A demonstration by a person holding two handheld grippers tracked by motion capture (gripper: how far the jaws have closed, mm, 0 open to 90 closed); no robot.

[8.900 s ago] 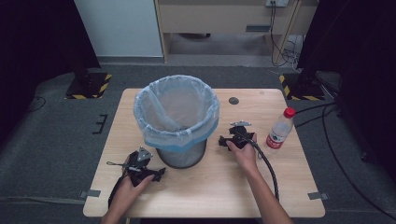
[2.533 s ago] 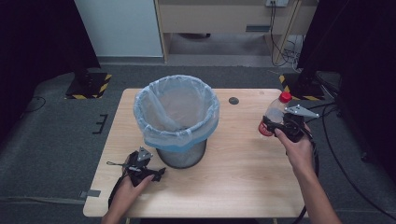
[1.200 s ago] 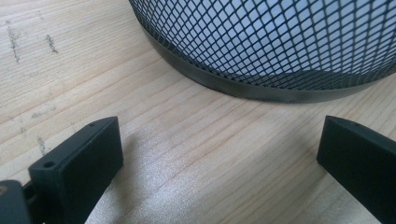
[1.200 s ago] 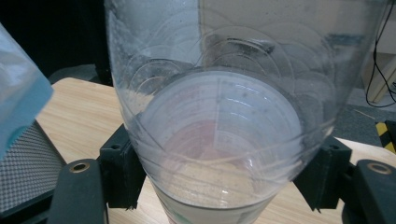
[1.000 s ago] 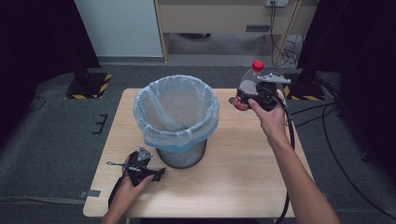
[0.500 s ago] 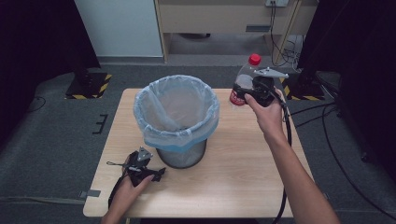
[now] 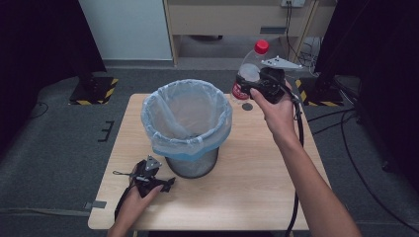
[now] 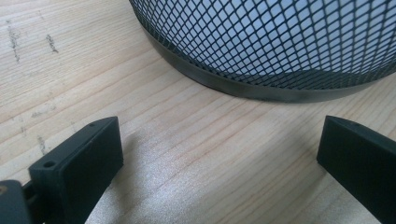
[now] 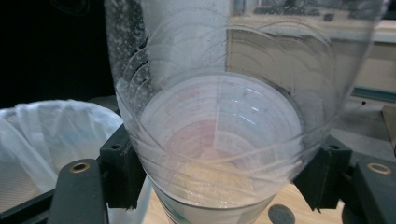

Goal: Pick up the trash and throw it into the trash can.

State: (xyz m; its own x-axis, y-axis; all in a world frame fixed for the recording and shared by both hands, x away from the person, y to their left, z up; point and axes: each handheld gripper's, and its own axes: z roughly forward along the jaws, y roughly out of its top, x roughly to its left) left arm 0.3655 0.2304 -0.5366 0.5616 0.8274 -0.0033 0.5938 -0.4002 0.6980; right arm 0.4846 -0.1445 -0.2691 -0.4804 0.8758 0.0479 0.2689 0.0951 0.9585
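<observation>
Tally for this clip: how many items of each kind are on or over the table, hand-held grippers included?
Mesh waste bin with plastic liner: 1
Clear plastic bottle with red cap: 1
Small dark disc on the table: 1
Hand-held gripper: 2, left and right
Total: 5

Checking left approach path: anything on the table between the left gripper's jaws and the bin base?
Nothing. In the left gripper view, bare wood table runs from the open left gripper up to the mesh bin. High view agrees.
</observation>
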